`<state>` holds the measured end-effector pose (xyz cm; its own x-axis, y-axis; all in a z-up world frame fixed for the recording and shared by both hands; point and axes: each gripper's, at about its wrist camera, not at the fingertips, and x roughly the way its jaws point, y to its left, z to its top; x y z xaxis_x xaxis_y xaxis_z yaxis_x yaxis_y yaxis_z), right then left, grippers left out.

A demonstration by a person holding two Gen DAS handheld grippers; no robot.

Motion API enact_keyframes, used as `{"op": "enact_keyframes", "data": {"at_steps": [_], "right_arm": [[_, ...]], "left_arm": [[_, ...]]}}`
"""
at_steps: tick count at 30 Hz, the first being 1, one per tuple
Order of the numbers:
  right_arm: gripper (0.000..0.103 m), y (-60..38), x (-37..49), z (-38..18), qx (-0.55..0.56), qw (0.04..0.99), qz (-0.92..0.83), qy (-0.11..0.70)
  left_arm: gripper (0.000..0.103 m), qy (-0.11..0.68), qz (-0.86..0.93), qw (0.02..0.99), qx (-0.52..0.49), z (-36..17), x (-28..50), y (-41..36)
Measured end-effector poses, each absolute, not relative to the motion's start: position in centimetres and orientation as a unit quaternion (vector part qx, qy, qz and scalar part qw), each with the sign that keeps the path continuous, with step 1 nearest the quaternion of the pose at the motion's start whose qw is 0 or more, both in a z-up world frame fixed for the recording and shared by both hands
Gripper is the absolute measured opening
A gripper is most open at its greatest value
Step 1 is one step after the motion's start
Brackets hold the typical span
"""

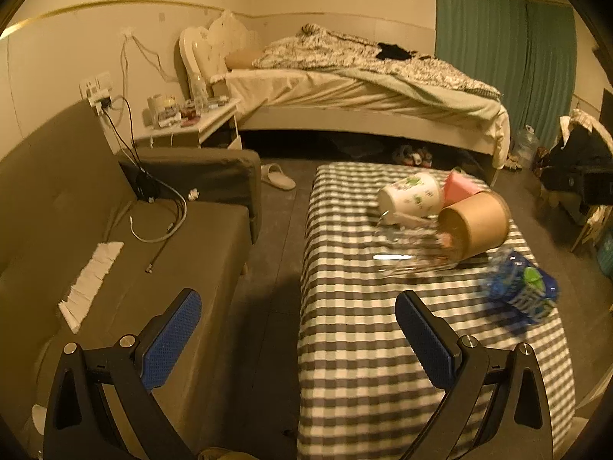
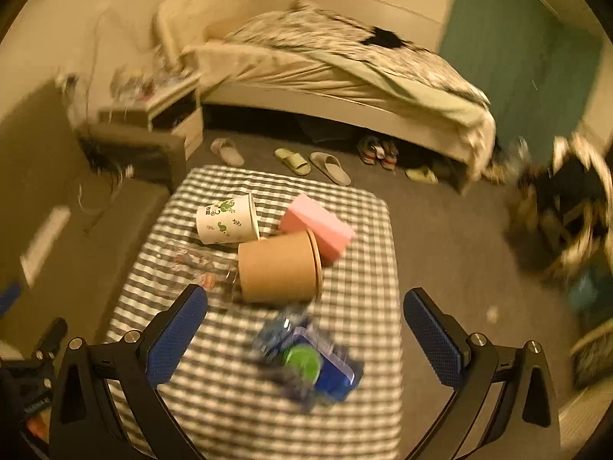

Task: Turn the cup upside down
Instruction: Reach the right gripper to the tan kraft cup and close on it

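Observation:
A brown paper cup (image 1: 477, 224) (image 2: 279, 270) lies on its side on the checked table (image 1: 364, 345) (image 2: 237, 402). A white cup with green print (image 1: 412, 193) (image 2: 228, 220) lies on its side behind it. A clear plastic cup (image 1: 406, 247) (image 2: 195, 264) lies on its side beside the brown one. My left gripper (image 1: 299, 329) is open and empty, above the table's near left edge. My right gripper (image 2: 306, 329) is open and empty, just short of the brown cup.
A pink sponge block (image 1: 459, 186) (image 2: 320, 228) lies behind the cups. A blue wrapper with a green lid (image 1: 523, 287) (image 2: 306, 360) lies at the near right of the table. A grey sofa (image 1: 126, 268) with cables stands to the left. A bed (image 1: 364, 88) and slippers (image 2: 329, 166) lie beyond.

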<state>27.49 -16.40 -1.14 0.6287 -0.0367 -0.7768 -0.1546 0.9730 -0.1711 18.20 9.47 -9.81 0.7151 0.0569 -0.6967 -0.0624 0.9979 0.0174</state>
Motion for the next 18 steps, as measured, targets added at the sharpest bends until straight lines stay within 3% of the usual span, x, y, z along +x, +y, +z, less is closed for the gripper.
{"op": "enact_keyframes", "data": {"at_steps": [5,9,12,18], "right_arm": [[0.103,-14.0,30.2,-3.1,-0.182,0.875,0.078,0.441],[0.103,-11.7,31.4,-5.0,-0.332,0.834,0.131,0.422],[0.103,-9.8,32.6,-7.3,-0.463,0.756,0.197,0.419],[0.102,-7.5,34.3,-12.5,-0.59,0.62,0.274,0.438]], "left_arm": [[0.103,0.403,0.025,0.915,-0.015,-12.6,20.1,10.1],[0.103,0.416,0.021,0.909,-0.011,-14.1,20.6,10.5],[0.103,0.426,0.027,0.904,-0.005,-15.0,21.0,10.5],[0.103,0.437,0.028,0.899,-0.022,-15.4,22.0,10.1]]}}
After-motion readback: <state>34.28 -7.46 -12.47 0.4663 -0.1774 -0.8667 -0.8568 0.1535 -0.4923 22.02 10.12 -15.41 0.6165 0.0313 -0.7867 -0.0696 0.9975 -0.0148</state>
